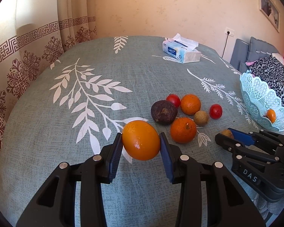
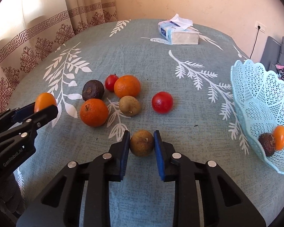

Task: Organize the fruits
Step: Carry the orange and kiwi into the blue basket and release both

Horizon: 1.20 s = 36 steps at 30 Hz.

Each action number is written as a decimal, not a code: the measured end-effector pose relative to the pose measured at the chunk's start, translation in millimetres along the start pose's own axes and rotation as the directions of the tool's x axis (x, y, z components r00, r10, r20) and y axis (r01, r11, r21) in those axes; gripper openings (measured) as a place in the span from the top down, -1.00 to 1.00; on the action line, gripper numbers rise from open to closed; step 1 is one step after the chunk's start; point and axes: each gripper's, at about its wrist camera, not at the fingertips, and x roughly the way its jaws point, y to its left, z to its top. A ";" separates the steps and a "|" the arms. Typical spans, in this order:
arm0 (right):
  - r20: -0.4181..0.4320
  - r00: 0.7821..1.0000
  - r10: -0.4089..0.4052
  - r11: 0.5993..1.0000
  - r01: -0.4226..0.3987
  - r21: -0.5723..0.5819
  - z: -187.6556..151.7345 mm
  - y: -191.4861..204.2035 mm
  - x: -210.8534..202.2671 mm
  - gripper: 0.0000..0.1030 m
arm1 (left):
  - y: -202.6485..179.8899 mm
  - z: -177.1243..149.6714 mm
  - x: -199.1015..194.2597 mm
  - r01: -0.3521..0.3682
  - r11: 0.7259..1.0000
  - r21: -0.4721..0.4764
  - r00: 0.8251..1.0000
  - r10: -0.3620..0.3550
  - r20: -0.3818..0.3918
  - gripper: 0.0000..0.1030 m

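Broadly, the table under its leaf-print cloth lies bare across the whole curtain side, tissue box at the far edge. At the right rim sits the lattice basket, two fruits already inside. Mid-table a cluster of fruits lies close together, one red tomato apart toward the basket. Left gripper clamps a smooth orange fruit; right gripper pinches a small brownish fruit on the cloth
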 end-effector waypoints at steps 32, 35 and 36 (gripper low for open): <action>0.148 0.964 -0.221 0.961 0.190 0.202 1.4 -109.8 -63.4 0.49 | -83.1 23.8 -6.8 0.063 0.988 0.142 0.998 -0.066 0.013 0.23; 0.144 0.960 -0.239 0.954 0.204 0.222 -0.8 -119.6 -63.8 0.49 | -92.7 27.0 -7.1 0.071 0.985 0.158 0.997 -0.074 0.017 0.23; 0.141 0.959 -0.244 0.951 0.208 0.227 -1.7 -122.2 -63.9 0.49 | -96.3 28.1 -7.3 0.073 0.984 0.165 0.997 -0.077 0.020 0.23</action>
